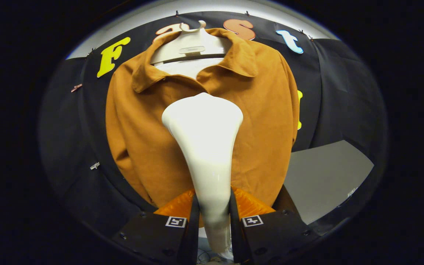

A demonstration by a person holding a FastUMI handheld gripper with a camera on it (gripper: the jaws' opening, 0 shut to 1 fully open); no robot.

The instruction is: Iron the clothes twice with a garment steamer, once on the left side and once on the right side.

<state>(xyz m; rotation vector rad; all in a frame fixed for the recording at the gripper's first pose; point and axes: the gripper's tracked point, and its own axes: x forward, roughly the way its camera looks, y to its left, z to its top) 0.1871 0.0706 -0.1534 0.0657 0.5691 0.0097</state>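
Observation:
A brown collared shirt (138, 129) hangs on a white hanger (191, 46) against the booth's black wall. My gripper (214, 211) is shut on the white garment steamer (206, 147), both fingers pressing on its narrow handle. The steamer's wide head rises beyond the fingers and sits in front of the shirt's chest, just below the open collar, near the middle of the shirt. Whether the head touches the fabric I cannot tell. The steamer hides the shirt's centre strip.
A grey surface (326, 176) lies to the right of the shirt's lower part. Black cloth (72, 147) hangs on both sides of the shirt.

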